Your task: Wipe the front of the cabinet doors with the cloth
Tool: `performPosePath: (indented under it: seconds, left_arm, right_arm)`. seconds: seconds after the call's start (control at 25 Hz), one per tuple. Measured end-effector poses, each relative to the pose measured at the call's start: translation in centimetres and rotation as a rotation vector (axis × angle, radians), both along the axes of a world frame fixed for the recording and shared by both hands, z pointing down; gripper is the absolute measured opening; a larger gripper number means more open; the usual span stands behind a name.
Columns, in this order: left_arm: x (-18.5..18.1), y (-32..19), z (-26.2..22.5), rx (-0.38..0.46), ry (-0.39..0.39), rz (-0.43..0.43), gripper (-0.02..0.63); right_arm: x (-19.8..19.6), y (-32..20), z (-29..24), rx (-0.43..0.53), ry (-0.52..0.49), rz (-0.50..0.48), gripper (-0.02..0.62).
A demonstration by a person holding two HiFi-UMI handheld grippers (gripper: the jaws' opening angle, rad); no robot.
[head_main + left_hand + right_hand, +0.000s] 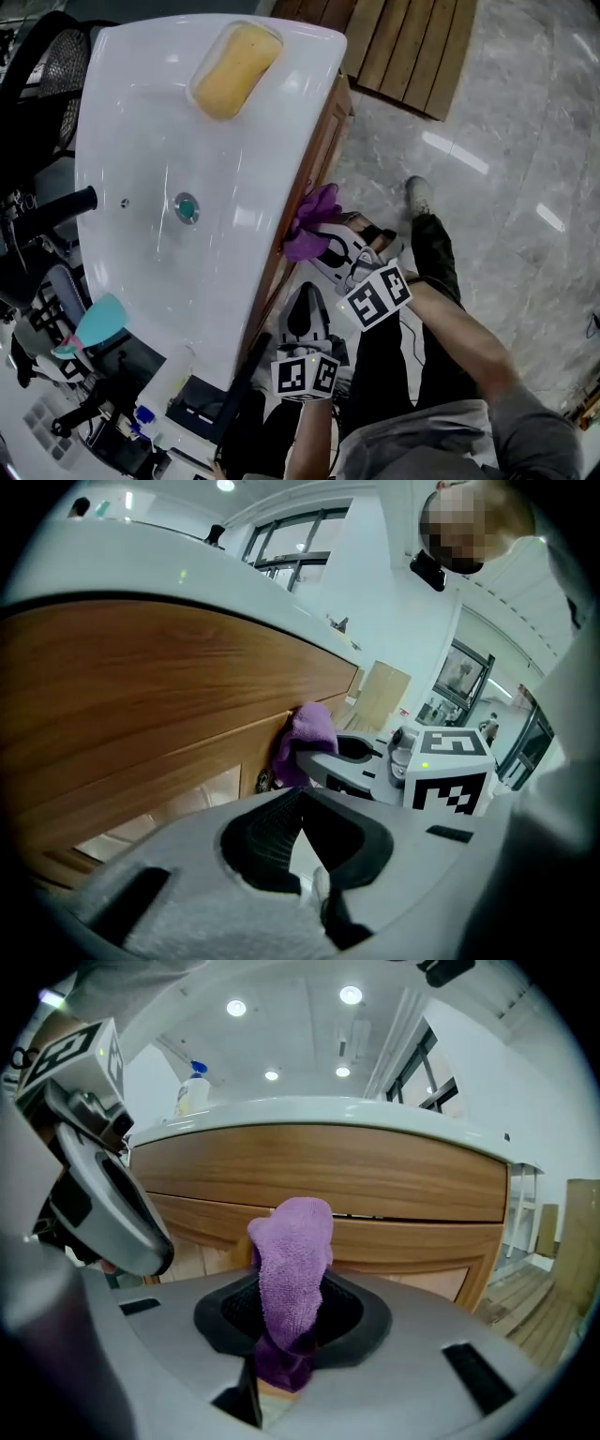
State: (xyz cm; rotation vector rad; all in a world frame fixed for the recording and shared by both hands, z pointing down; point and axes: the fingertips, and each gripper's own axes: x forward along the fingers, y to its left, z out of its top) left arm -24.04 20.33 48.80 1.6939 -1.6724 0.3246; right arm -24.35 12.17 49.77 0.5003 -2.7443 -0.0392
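Right gripper (pixel 286 1335) clamped tight on a purple terry cloth (pixel 292 1260), with the free end standing up past the jaws toward 12 o'clock. Seen from the left gripper view, cloth pressed against the brown wooden cabinet door front (pixel 141 696), just under the rim of the white ceramic sink basin (pixel 141 141). Left gripper (pixel 300 846) with jaws brought together on nothing (only pale floor behind them), hanging near the door without touching it, at 7 o'clock from the right gripper in the head view. Up on the basin at 12 o'clock, a yellow oval sponge (pixel 234 70). On the counter edge, a white spray bottle with a blue top (pixel 194 1091).
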Motion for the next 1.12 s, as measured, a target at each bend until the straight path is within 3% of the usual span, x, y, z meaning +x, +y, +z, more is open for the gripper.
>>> performPosePath:
  seconds: [0.36, 1.12]
  left_arm:
    - [-0.1, 1.1, 0.3, -0.025, -0.009, -0.016, 0.009]
    - [1.7, -1.9, 0.6, -0.057, -0.017, -0.059, 0.008]
  right_arm:
    - [-0.3, -0.3, 0.0, -0.055, -0.01, 0.012, 0.092]
    - [1.6, -4.8, 0.2, -0.139, -0.044, 0.029, 0.091]
